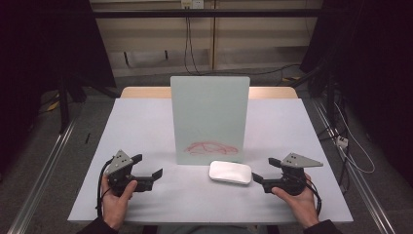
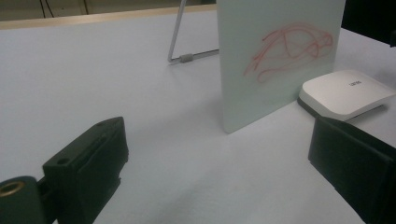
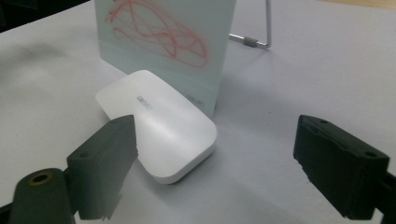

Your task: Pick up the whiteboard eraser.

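Eraser (image 1: 230, 172) lies flat near the table's (image 1: 146, 126) front edge, just before the board (image 1: 210, 119), long axis across us. Our right gripper (image 1: 257, 178) is nearer, jaws wide open and empty; our left gripper (image 1: 146, 168) waits likewise, farther off.

The board (image 1: 210, 119) is pale green with a looping red scribble (image 1: 211, 147) low on its face. The eraser (image 1: 230, 172) is white with a dark underside. The desk (image 1: 146, 122) is light grey; both grippers' jaws are black.
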Demonstrator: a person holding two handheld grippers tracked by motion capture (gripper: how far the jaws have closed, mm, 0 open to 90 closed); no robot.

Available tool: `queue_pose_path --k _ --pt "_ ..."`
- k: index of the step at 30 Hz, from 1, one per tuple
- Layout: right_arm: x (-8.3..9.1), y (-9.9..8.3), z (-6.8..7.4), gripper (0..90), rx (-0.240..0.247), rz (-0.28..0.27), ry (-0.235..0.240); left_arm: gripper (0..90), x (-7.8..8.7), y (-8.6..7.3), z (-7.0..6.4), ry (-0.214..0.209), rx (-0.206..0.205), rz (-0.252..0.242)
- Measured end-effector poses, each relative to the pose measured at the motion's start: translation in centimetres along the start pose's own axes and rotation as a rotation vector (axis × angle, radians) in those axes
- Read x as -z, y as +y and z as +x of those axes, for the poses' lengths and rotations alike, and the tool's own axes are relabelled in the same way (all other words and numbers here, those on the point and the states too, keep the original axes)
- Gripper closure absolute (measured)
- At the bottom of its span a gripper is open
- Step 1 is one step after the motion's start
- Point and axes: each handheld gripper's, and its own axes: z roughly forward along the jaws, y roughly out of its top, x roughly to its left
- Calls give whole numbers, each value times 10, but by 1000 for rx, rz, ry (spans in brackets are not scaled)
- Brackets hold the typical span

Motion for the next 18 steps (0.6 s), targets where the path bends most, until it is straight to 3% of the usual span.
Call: queue_pose_path --k 9,12,18 --pt "-13 8 6 124 48 46 60 47 -1 0 -1 -5 -1 4" --pt "-20 13 9 166 71 75 96 47 -1 -1 -1 -10 -9 10" --pt "-28 17 14 168 115 104 108 47 -1 -1 0 -11 -9 11"
